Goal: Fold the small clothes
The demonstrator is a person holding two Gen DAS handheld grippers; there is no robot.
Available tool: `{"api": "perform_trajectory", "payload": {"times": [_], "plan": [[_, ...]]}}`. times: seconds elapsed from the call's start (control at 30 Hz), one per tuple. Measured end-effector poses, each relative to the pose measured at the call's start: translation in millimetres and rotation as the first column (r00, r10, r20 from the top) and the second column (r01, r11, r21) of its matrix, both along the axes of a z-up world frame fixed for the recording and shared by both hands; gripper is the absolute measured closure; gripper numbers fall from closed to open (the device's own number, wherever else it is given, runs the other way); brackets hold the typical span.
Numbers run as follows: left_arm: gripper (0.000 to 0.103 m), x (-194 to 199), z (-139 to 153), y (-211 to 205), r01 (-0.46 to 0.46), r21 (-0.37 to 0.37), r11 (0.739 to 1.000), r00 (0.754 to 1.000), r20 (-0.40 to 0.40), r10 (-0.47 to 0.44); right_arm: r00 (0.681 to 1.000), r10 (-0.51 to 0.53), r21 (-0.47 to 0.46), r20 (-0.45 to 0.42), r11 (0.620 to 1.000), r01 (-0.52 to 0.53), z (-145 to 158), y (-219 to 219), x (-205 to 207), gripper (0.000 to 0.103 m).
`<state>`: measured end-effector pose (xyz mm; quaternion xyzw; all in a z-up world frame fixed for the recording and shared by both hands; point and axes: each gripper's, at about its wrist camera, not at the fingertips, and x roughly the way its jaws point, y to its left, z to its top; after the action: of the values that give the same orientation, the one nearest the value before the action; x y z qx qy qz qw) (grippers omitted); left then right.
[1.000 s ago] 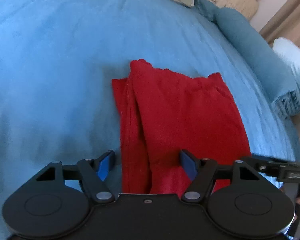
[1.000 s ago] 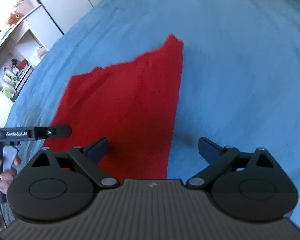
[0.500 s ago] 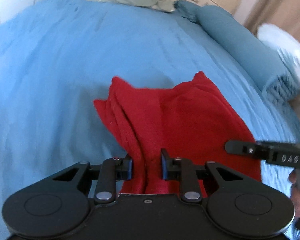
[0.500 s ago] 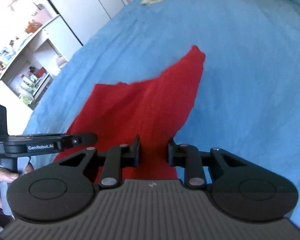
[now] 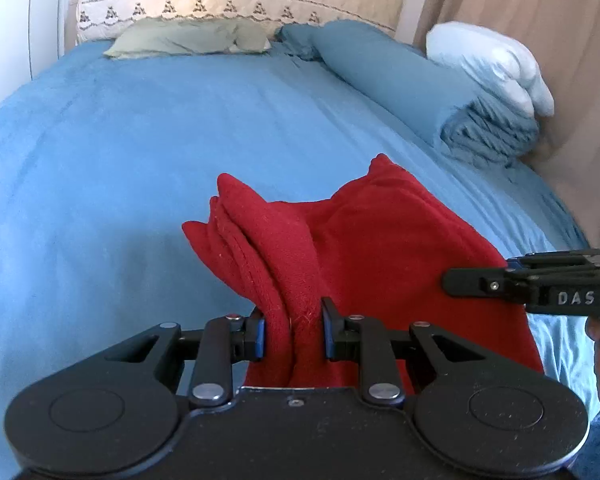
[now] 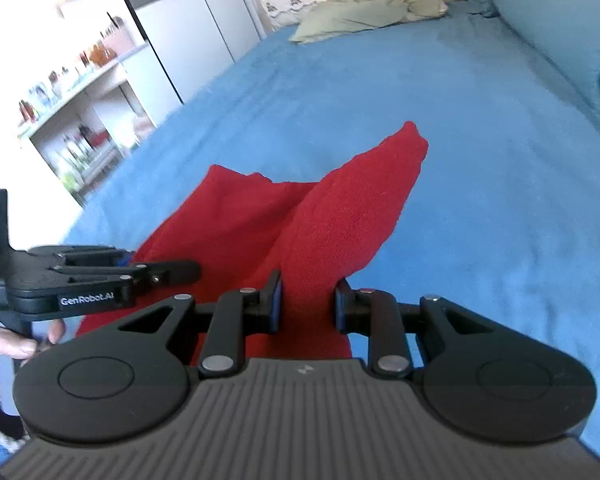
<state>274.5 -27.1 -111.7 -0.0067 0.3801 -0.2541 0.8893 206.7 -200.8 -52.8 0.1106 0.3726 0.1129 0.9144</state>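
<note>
- Since a second ago: both your grippers have gone from wide open over the flat red garment (image 5: 384,248) to clamped on its near edge, and that edge has come up off the blue bedspread (image 5: 140,128).
- Left gripper (image 5: 293,330): pads pressed on a bunched, multi-layer roll of red fabric at the garment's left side.
- Right gripper (image 6: 308,306): closed on the red garment (image 6: 340,216) at its right near corner; cloth fills the gap between the pads.
- Garment position: near edge held up between the two grippers; far end, with two pointed corners, trails toward the bedspread (image 6: 480,140). You cannot tell whether it touches there.
- Surroundings: green pillow (image 5: 188,38) and rolled blue blanket (image 5: 412,80) sit well apart at the head of the bed.
- Step in hand, as a judgement: lifting the near edge to carry it over for a crosswise fold.
- Next move calls for: keep both hands level and evenly spaced so the edge stays taut, bring it toward the far corners, lay it down aligned before you release.
- Risk: the left bunch is uneven, so layers could slip.
</note>
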Motion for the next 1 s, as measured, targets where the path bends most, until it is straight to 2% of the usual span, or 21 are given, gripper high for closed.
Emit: {"api": "perform_trajectory", "payload": {"times": [0.13, 0.27, 0.4, 0.43, 0.47, 0.5, 0.53, 0.57, 0.6, 0.67, 0.77, 0.87, 1.0], "plan": [[0.075, -12, -40, -17, -0.029, 0.031, 0.999, 0.999, -0.027, 0.030, 1.000, -0.010, -0.119, -0.006, 0.993, 0.009, -35, -8, -26, 0.063], [0.073, -22, -58, -15, -0.076, 0.041, 0.996, 0.997, -0.014, 0.077, 0.997, -0.052, -0.107, -0.050, 0.993, 0.047, -79, -18, -34, 0.061], [0.070, -21, -59, -15, -0.059, 0.068, 0.996, 0.998, -0.006, 0.059, 0.999, -0.037, -0.089, -0.026, 0.995, 0.034, -89, -26, -39, 0.057], [0.064, -22, -58, -13, -0.060, 0.071, 0.996, 0.998, -0.003, 0.061, 0.999, -0.028, -0.089, -0.027, 0.996, 0.026, -89, -25, -34, 0.056], [0.060, -24, -55, -11, -0.071, 0.076, 0.995, 0.997, 0.003, 0.071, 0.999, -0.022, -0.095, -0.024, 0.995, 0.019, -87, -24, -33, 0.050], [0.050, -27, -53, -13, -0.089, 0.081, 0.993, 0.996, 0.019, 0.088, 1.000, -0.017, -0.108, -0.016, 0.994, 0.015, -85, -25, -35, 0.044], [0.043, -30, -48, -9, -0.111, 0.096, 0.989, 0.993, 0.049, 0.107, 1.000, -0.020, -0.136, 0.001, 0.990, 0.020, -82, -23, -35, 0.030], [0.027, -34, -46, -12, -0.131, 0.114, 0.985, 0.989, 0.082, 0.122, 0.999, -0.023, -0.176, 0.045, 0.984, 0.031, -75, -21, -41, 0.018], [0.024, -38, -44, -8, -0.150, 0.138, 0.979, 0.983, 0.125, 0.132, 0.996, -0.022, -0.197, 0.081, 0.980, 0.038, -72, -20, -47, 0.016], [0.024, -39, -47, -1, -0.155, 0.164, 0.974, 0.981, 0.140, 0.133, 0.992, -0.024, -0.224, 0.123, 0.973, 0.052, -66, -18, -54, 0.015], [0.023, -32, -56, 6, -0.161, 0.156, 0.975, 0.985, 0.091, 0.149, 0.986, -0.101, -0.254, 0.134, 0.958, 0.132, -70, -22, -53, 0.017], [0.023, -30, -64, 3, -0.144, 0.180, 0.973, 0.988, 0.086, 0.130, 0.977, -0.201, -0.180, 0.069, 0.961, 0.210, -86, -42, -46, 0.017], [0.023, -27, -67, 0, -0.141, 0.200, 0.970, 0.989, 0.083, 0.126, 0.974, -0.222, -0.165, 0.049, 0.960, 0.227, -103, -47, -44, 0.017]]}}
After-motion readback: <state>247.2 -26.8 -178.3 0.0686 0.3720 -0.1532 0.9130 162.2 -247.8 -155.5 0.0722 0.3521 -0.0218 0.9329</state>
